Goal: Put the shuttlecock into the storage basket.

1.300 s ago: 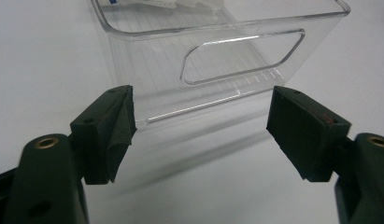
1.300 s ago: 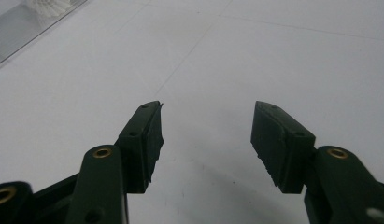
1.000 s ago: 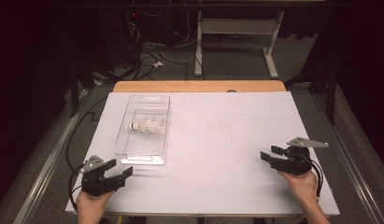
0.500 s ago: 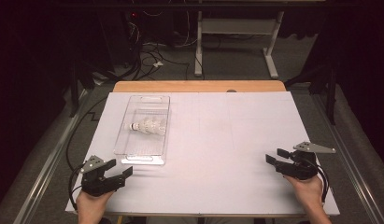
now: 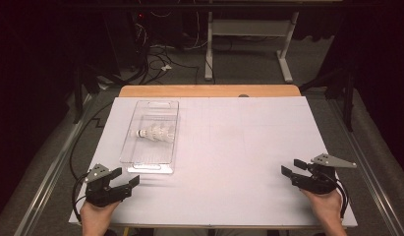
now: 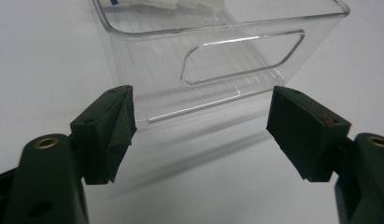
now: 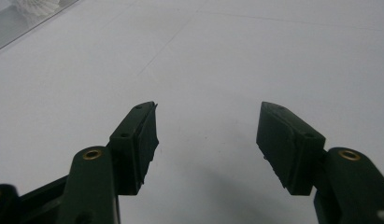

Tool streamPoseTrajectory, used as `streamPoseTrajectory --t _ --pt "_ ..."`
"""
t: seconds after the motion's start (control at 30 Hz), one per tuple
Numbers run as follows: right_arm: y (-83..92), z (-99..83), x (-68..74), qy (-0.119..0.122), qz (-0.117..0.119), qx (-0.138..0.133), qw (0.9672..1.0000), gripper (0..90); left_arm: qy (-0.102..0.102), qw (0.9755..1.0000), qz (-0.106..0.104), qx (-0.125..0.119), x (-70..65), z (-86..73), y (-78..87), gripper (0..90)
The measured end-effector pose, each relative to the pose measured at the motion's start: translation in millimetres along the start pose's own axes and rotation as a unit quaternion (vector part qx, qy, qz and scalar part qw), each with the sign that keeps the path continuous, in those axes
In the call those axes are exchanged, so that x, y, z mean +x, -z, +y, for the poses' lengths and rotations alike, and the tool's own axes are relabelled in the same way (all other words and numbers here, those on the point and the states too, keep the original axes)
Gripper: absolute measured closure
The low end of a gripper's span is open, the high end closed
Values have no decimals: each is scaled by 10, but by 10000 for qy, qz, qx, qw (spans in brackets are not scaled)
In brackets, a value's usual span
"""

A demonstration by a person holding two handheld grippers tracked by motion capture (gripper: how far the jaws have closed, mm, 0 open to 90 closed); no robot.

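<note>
Left gripper [image 5: 126, 184] sits near the clear tray [image 5: 140, 164] (shuttlecock [image 5: 155, 133] inside), fingers apart; right gripper [image 5: 293, 168], fingers apart, holds nothing.

right gripper [image 5: 291, 167] drawn back toward table edge

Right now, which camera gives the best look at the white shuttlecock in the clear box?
The high view: the whole shuttlecock lies on its side inside the clear box. The left gripper view catches just a white sliver at its top edge; the right gripper view shows a blurred bit in its top-left corner.
</note>
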State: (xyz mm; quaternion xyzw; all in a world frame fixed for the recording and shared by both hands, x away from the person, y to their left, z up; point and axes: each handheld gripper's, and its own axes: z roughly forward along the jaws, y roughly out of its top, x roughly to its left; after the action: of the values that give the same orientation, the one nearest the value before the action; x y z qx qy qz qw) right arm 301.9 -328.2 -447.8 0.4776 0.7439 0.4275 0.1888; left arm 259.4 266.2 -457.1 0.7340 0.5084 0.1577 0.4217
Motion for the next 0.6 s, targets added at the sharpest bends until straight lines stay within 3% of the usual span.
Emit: streamPoseTrajectory --t 0.6 --pt "83 -131 -8 -3 -10 -12 10000 373 9 10000 6 -16 -3 -3 6 246"
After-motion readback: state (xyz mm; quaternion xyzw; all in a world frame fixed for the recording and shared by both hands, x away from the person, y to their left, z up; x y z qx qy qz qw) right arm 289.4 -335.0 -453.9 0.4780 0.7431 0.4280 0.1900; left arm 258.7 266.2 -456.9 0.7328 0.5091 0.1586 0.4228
